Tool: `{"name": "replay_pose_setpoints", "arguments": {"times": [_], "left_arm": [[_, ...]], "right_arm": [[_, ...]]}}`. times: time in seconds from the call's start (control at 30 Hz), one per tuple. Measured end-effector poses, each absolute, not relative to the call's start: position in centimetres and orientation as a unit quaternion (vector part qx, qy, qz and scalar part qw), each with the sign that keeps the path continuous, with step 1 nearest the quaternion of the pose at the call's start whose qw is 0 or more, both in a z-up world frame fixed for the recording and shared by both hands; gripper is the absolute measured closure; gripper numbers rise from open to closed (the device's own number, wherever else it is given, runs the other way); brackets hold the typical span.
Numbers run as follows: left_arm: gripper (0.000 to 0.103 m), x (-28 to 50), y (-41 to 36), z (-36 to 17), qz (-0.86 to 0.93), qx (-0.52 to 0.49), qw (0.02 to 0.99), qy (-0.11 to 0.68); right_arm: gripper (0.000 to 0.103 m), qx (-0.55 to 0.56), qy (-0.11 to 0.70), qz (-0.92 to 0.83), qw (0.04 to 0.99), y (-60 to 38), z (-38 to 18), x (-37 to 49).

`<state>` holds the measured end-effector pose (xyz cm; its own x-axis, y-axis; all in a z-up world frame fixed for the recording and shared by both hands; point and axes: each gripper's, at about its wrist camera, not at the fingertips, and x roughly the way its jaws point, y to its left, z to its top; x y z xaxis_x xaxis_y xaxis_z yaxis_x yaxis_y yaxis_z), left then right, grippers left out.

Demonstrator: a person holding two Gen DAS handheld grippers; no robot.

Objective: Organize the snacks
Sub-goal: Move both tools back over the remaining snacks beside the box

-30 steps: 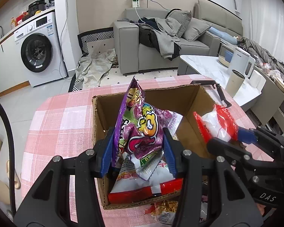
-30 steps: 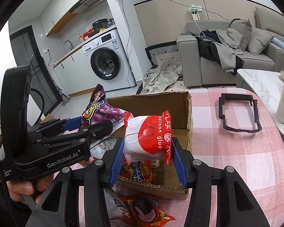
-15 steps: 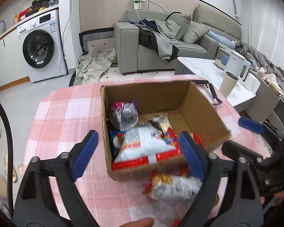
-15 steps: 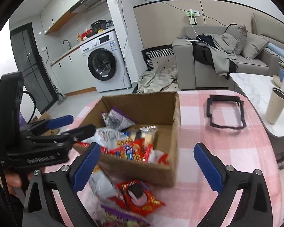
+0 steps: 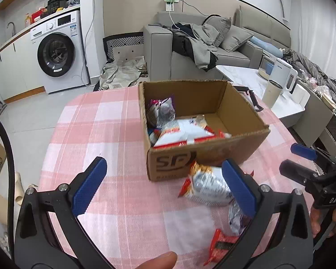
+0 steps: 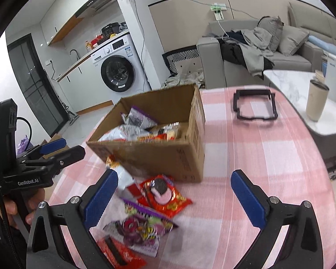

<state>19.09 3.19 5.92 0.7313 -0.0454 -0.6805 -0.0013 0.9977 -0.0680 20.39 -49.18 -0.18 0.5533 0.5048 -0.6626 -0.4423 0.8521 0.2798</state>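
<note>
Left tool [image 5: 163, 186]: jaws spread wide, just been opening, nothing pressed between the pads. Right tool [image 6: 174, 198]: jaws likewise wide, just been opening, nothing gripped.

Box [image 5: 203, 157] stands on the counter [image 5: 96, 123], open top, at 12 o'clock from the left tool and clear of its fingertips. In the right wrist view the box [image 6: 168, 157] sits at 12 o'clock, slightly toward 11. Snacks lie inside the box: a purple bag [image 5: 162, 111] leaning in the far left corner, a white-and-red bag [image 5: 186, 134] against the near wall. Other packets in there are too jumbled to tell apart.

Loose snacks on the counter, near side of the box:
- Silver bag [image 5: 207, 185] just in front of the box wall, at 1 o'clock between the left tool's pads, close to the right pad; contact cannot be told.
- Red cookie pack [image 6: 160, 194] at 12 o'clock inside the right tool's span, near the left pad, not touching either pad.
- Purple pack [image 6: 141, 228] below it, at 6 to 7 o'clock of the cookie pack, overlapping its edge.
- Red packet [image 6: 121, 255] at the bottom edge, partly hidden by the tool frame.

Black frame [image 6: 255, 105] lies flat on the counter at 1 o'clock from the right tool, well apart from the box. A fingertip [image 5: 159, 261] shows at the bottom of the left wrist view.

Right wrist view is motion-blurred at the snacks.
</note>
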Motion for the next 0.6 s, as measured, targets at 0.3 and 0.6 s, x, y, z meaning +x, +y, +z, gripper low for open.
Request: {"name": "replay_pose_setpoints", "arguments": {"times": [0.3,0.6], "left_arm": [[0.001,15.3,2.9,3.6,-0.01,-0.025,0.922,0.386],[0.001,14.0,3.0,1.4,-0.005,-0.04,0.911,0.41]], "right_arm": [[0.001,0.044,0.422,0.281,0.861,-49.0,-2.7,17.9],[0.001,0.057,0.45,0.288,0.843,-48.2,-4.8,17.0]]}}
